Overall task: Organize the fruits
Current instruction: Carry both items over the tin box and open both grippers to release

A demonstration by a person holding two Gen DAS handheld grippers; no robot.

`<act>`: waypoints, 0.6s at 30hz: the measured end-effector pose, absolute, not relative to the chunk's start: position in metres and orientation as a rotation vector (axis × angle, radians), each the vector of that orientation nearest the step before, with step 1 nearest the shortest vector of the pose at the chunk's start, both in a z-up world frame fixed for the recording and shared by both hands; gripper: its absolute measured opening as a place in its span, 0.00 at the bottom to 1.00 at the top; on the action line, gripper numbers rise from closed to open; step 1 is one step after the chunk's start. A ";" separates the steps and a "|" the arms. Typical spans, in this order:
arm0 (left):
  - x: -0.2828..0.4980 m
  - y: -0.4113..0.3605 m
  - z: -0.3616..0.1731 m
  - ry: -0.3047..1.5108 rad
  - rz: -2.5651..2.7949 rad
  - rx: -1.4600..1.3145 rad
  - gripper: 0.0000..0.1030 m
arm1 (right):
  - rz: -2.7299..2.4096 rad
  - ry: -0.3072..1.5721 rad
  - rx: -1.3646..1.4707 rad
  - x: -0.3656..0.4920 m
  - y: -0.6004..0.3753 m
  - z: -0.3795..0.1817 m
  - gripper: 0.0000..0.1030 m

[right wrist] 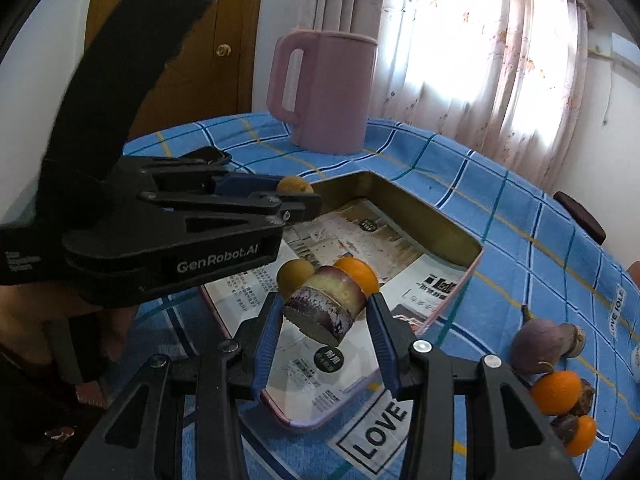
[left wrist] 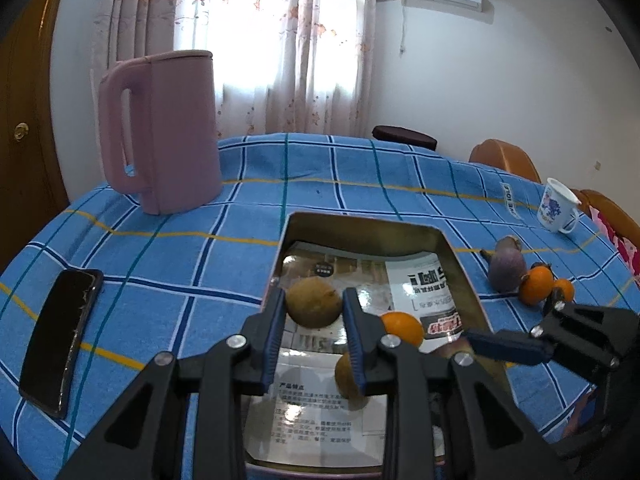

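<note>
- A brown round fruit is seen between the pads of the left gripper, over the far part of the tray; whether the pads press on it cannot be told.
- A cut purple-skinned piece is clamped between the pads of the right gripper, above the tray.
- An orange and a second brown fruit are seen lying in the tray.
- More fruits are left on the blue checked cloth, to the right of the tray.
</note>
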State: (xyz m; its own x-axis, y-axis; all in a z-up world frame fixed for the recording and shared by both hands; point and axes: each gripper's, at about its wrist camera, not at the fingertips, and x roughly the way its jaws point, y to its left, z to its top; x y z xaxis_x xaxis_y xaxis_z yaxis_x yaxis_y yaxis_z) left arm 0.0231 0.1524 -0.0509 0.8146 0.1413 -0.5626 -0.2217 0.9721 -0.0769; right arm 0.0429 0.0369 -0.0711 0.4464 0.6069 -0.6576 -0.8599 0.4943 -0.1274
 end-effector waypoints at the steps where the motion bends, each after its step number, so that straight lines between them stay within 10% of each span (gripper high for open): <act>1: 0.022 0.152 -0.050 0.585 0.197 -0.137 0.39 | 0.949 0.588 -0.483 0.044 0.036 -0.071 0.47; 5: 0.016 0.149 -0.043 0.547 0.213 -0.137 0.67 | 0.933 0.569 -0.439 0.046 0.020 -0.063 0.56; 18: 0.026 0.059 -0.013 0.464 0.045 -0.083 0.91 | 0.529 0.515 -0.274 0.095 -0.155 -0.030 0.56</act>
